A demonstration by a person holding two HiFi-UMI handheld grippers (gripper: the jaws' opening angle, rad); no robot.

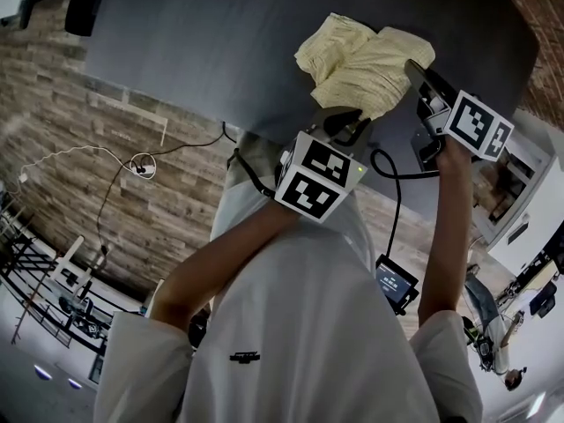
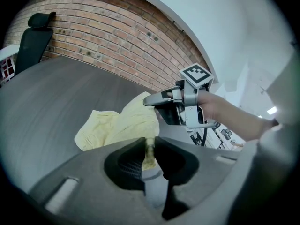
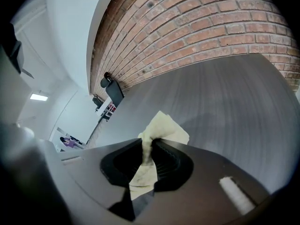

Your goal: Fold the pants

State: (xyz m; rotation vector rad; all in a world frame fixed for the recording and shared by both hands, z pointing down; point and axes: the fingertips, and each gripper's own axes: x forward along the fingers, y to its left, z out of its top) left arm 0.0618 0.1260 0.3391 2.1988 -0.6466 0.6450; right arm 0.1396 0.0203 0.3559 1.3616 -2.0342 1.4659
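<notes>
Pale yellow pants lie bunched on the dark grey table, near its front edge. My left gripper is shut on a fold of the pants at the near side of the bundle; a strip of yellow cloth shows between its jaws. My right gripper is shut on another part of the pants at the bundle's right, with cloth pinched and hanging through its jaws. In the left gripper view the right gripper shows just beyond the cloth. Both grippers hold the fabric a little above the tabletop.
A brick wall runs behind the table. A dark chair back stands at the table's far left. Cables lie on the wooden floor, and a small screen device hangs by the person's right side.
</notes>
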